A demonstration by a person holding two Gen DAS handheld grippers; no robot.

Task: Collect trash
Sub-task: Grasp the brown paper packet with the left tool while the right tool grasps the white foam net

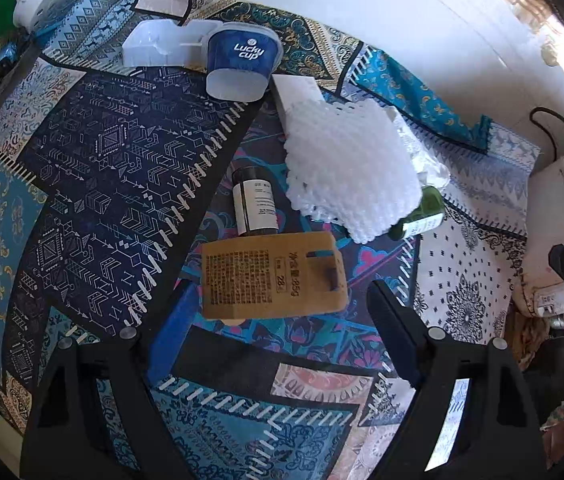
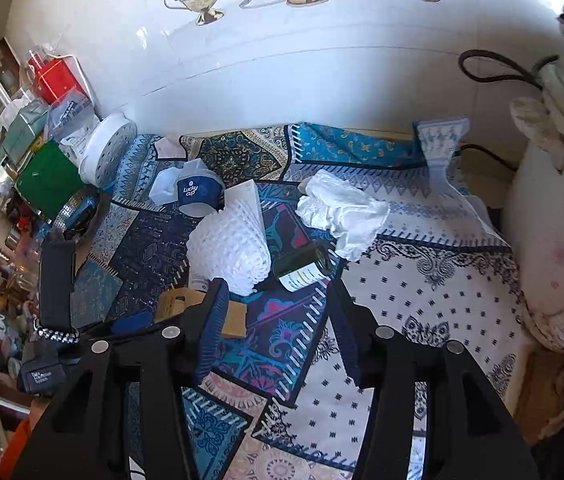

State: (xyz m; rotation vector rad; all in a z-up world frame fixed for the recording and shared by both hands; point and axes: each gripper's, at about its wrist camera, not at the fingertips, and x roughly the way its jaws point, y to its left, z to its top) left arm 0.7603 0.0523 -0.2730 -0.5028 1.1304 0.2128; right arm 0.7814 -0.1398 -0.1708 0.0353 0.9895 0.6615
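I am holding the left gripper (image 1: 278,316) with its fingers spread apart and nothing between them, and a small brown cardboard box (image 1: 272,274) is lying flat on the patterned cloth (image 1: 102,168) just ahead of the fingertips, almost centred in the gap. Its long side is running crosswise, from one finger toward the other, so I judge the opening is only just wide enough to take it that way. Beyond the box, a dark brown bottle (image 1: 253,205) is lying with its long axis pointing away from the fingers, and a white foam net (image 1: 346,168) is sitting ahead and to the right, covering part of a green bottle (image 1: 422,212). A blue cup (image 1: 242,62) is lying on its side far ahead. The right gripper (image 2: 278,320) is also standing open and empty, with the green bottle just ahead of its fingertips and crumpled white tissue (image 2: 342,212) farther on; the box is lying to its left, partly hidden behind its left finger. The left gripper is nearer the box. I cannot see any bin for the trash.
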